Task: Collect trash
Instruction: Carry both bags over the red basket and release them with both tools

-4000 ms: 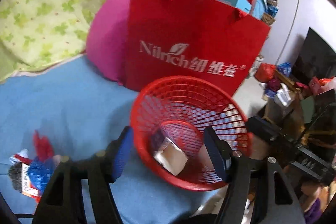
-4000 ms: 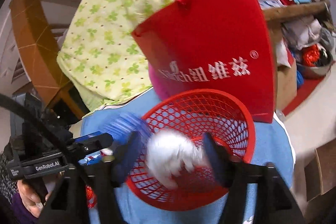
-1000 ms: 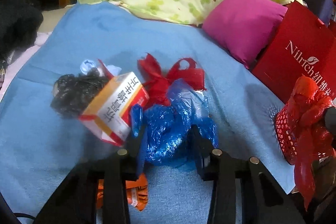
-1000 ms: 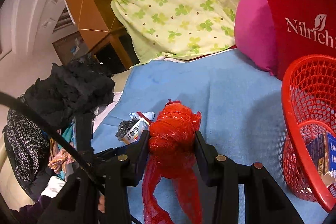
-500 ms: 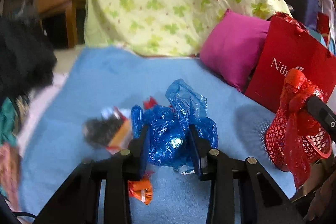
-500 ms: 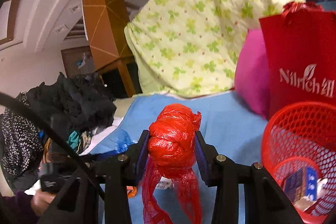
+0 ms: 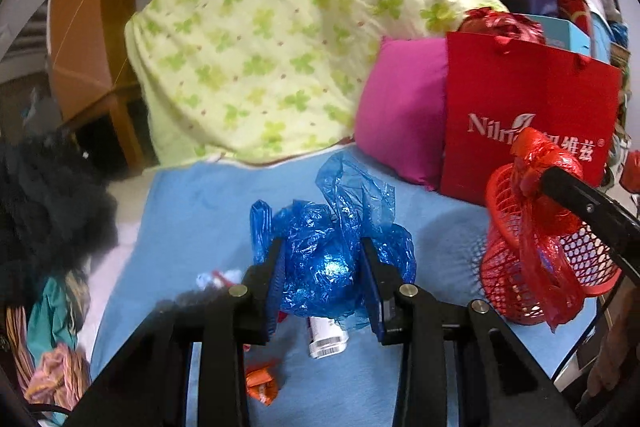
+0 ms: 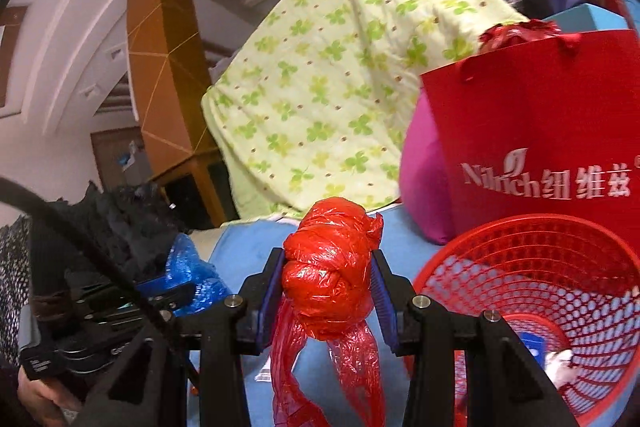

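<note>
Carrying 2 wads of trash at once, both clear of the bed. Left gripper [image 7: 323, 269] clamps a crumpled blue bag [image 7: 326, 255] between its pads, loose film spilling above and to either side. Right gripper [image 8: 326, 293] clamps a knotted red bag [image 8: 330, 269], 2 tails hanging below the jaws. Gripping each at its bulkiest part likely keeps the slippery film from sliding out.

Red mesh basket [image 8: 532, 291] sits just right of and below the right gripper, mouth tilted toward it, a few scraps already inside. Judged target for both bags; red one looks closer to the drop.

Below the left gripper, trash not yet collected: a white tube [image 7: 326, 339] and an orange wrapper [image 7: 262, 385] on the blue sheet [image 7: 192, 211].

Room: cluttered. Ahead of both grippers, a green-patterned quilt [image 7: 280, 39], a pink pillow [image 7: 400, 111] and a red shopping bag [image 8: 532, 131] standing behind the basket. Dark clothing [image 7: 48, 203] is heaped to the left, wooden furniture [image 8: 164, 67] beyond.
</note>
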Tool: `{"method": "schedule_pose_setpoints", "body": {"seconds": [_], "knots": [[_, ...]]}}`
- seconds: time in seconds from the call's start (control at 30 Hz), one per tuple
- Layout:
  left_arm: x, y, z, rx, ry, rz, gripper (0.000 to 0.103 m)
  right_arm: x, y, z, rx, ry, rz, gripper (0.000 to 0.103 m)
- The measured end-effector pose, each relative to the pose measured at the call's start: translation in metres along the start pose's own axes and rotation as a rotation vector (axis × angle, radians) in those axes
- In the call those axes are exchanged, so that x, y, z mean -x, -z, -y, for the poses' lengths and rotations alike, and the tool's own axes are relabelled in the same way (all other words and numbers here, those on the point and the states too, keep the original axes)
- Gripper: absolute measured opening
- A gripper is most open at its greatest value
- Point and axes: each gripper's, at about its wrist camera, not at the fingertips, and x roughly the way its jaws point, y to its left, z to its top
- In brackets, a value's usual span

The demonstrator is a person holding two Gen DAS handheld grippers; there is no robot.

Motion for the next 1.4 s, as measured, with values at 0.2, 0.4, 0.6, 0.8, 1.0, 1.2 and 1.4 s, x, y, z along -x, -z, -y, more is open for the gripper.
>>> {"method": "schedule_pose_setpoints", "body": {"seconds": [0.2, 0.4, 0.6, 0.8, 1.0, 1.2, 1.4], "knots": [[0.001, -0.014, 0.031, -0.049, 0.033, 0.018, 0.037, 0.016, -0.006, 0.028, -0.049, 0.050, 0.038, 0.044], [0.001, -0.025, 0.062, -0.085, 0.086, 0.028, 0.038, 0.031, -0.010, 0.056, -0.125, 0.095, 0.069, 0.044], [0.000, -0.035, 0.086, -0.076, 0.200, 0.040, 0.038, 0.043, -0.012, 0.082, -0.187, 0.142, 0.100, 0.045], [-0.010, -0.047, 0.115, -0.058, 0.365, 0.051, 0.040, 0.052, -0.014, 0.113, -0.284, 0.170, 0.115, 0.047], [-0.038, -0.047, 0.139, -0.020, 0.483, -0.048, 0.049, 0.050, -0.011, 0.142, -0.398, 0.190, 0.084, 0.050], [-0.030, -0.036, 0.138, -0.059, 0.454, -0.019, 0.061, 0.055, -0.008, 0.155, -0.476, 0.189, 0.101, 0.074], [-0.014, -0.025, 0.108, -0.128, 0.282, 0.014, 0.064, 0.052, -0.016, 0.122, -0.342, 0.169, 0.122, 0.074]]}}
